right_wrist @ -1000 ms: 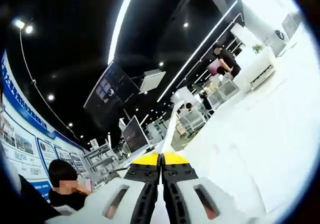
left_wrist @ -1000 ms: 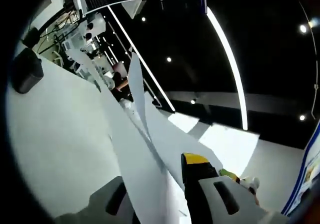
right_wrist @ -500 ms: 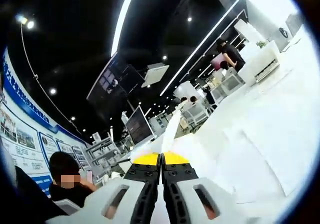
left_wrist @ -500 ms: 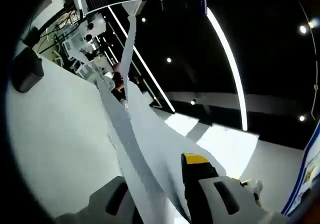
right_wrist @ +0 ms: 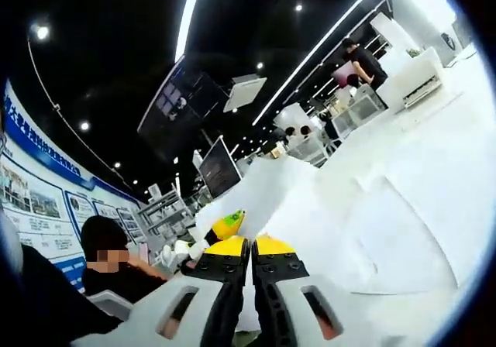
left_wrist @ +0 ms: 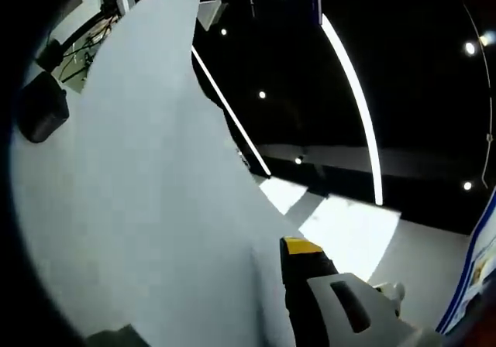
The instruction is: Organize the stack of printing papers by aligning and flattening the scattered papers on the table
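Papers held up in both grippers

We see the right gripper [right_wrist: 249,246] pinching papers [right_wrist: 310,207]; left gripper [left_wrist: 263,285] jaws half hidden, cannot tell. No readable writing.

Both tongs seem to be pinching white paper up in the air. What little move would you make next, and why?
Probably lower the sheet back onto the table. It rises broad across the left gripper view, beside the left tongs, and the right tongs are shut on its edge, so it is lifted, not flat.

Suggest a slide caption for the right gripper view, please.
Right gripper, jaws closed on white paper, lifts it above the white table.
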Action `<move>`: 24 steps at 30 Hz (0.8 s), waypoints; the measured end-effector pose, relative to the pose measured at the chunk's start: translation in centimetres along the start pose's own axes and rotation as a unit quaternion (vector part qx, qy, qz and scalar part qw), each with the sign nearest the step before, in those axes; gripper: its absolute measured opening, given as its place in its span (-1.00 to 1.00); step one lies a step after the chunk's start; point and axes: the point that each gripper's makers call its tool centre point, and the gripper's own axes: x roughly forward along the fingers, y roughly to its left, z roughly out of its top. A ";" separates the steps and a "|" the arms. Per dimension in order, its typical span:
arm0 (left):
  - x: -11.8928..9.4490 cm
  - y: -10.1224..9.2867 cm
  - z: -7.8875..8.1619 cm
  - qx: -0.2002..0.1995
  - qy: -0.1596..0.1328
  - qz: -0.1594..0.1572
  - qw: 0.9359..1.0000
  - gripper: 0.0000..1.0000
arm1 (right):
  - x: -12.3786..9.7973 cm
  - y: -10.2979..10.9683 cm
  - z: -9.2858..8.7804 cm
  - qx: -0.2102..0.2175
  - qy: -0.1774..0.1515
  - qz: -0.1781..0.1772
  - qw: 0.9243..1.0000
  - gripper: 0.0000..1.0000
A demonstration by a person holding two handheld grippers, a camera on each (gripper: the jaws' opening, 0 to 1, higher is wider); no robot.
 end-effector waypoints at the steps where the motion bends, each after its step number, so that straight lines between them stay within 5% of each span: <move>1: 0.0 0.0 0.0 -0.001 -0.001 0.000 1.000 -0.62 | 0.0 0.0 -0.4 -0.007 0.009 0.001 1.000 -1.00; 5: 0.0 0.0 0.0 -0.003 -0.001 0.001 1.000 -0.63 | -0.1 -0.1 -1.4 -0.038 0.040 -0.005 0.998 -1.00; 24: 0.0 0.4 0.1 -0.005 -0.002 0.003 1.000 -0.64 | -0.4 -0.8 -2.2 -0.044 0.058 -0.008 0.997 -1.00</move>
